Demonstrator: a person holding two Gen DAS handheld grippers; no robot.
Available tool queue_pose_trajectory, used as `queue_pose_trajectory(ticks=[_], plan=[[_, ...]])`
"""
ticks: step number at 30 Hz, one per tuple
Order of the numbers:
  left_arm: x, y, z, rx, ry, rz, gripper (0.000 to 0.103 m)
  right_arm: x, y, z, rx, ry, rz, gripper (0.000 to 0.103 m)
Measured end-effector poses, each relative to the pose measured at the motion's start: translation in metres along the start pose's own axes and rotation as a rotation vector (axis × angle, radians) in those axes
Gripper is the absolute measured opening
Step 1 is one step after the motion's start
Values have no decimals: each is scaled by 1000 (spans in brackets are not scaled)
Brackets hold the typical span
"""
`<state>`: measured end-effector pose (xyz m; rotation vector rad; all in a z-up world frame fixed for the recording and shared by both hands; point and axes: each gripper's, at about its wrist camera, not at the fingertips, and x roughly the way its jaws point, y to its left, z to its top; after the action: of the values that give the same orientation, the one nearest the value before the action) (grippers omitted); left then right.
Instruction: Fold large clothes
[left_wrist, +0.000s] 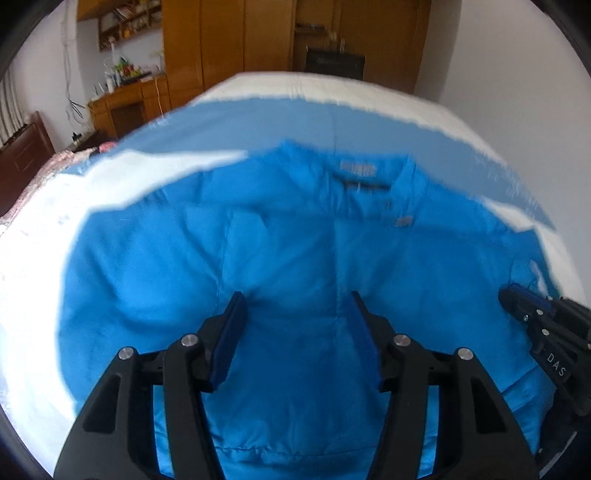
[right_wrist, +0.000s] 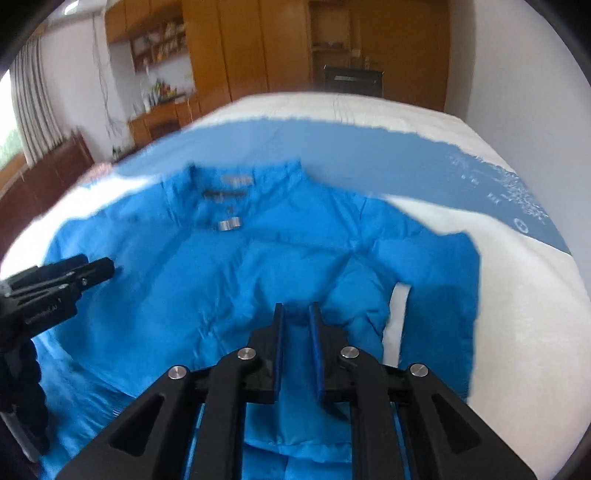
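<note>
My blue jacket (left_wrist: 295, 258) lies spread on the bed (left_wrist: 37, 277), apparently unfolded, my left hand-held gripper (left_wrist: 297, 299) released, my right hand-held gripper (right_wrist: 295, 308) nearly clenched, empty.

White bed (right_wrist: 517, 332); blue jacket (right_wrist: 221, 288) spread, apparently flat.

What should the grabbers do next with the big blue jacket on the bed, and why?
Probably lower the right gripper onto the puffy sleeve folded across the jacket and pinch it. Its jaws hang just above that sleeve, a narrow gap apart, with nothing between them. The left gripper also hangs open and empty over the jacket's middle, which lies spread on the bed, collar away.
</note>
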<state>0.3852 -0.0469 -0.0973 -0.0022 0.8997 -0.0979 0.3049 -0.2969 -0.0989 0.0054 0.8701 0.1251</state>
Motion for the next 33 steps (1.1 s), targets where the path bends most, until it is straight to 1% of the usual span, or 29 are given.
queue_pose_trajectory(ticks=[3,5,7,8,10,12,13,14,15,16,18,20,23,25,26,27,28,29,30,31,32,33], plan=[[6,2,-4,8,17,-11,56,8,3,-6,-25,11,-14,12],[8,1,-5,20,15,-3,56,8,6,-11,-26,7,-17,12],[3,1,-6,24,3,11,56,3,1,-12,-6,-5,8,12],[-1,1,-7,22,-2,19,54,-3,-3,-13,17,-19,34,12],[-17,2,-9,12,-31,14,53,-17,-6,-14,28,-61,78,12],[-33,-3,-12,36,-80,2,53,-29,-5,-15,12,-99,86,13],[-37,-7,-13,55,-96,6,53,-28,-4,-14,22,-86,103,15],[-36,-10,-14,65,-93,4,53,-24,-3,-15,25,-63,125,14],[-32,-12,-16,74,-76,-6,53,-17,0,-17,20,-36,129,14],[-24,-14,-18,80,-45,-16,55,-11,1,-18,11,-23,108,12],[-9,-13,-21,83,-8,-6,56,-1,5,-19,-10,0,83,11],[-3,-13,-20,87,10,-5,56,2,8,-20,-23,6,68,11],[0,-15,-21,92,13,6,57,4,11,-22,-41,6,49,10],[-1,-16,-19,102,17,20,57,2,9,-21,-37,4,64,10],[-4,-14,-20,100,23,18,56,-3,2,-22,-10,-3,98,10],[-12,-11,-19,92,39,11,56,-10,-4,-23,16,-6,130,10],[-18,-8,-18,83,44,0,55,-24,-13,-25,52,-16,188,13],[-37,-1,-19,66,31,-34,57,-39,-20,-26,65,-33,222,14],[-54,7,-21,59,12,-56,65,-57,-25,-29,61,-51,220,14],[-72,16,-27,61,-6,-61,70,-69,-28,-33,51,-60,203,16],[-91,26,-35,67,-26,-49,74,-86,-30,-40,31,-73,177,22],[-107,35,-45,75,-48,-31,75,-104,-33,-50,9,-88,166,25]])
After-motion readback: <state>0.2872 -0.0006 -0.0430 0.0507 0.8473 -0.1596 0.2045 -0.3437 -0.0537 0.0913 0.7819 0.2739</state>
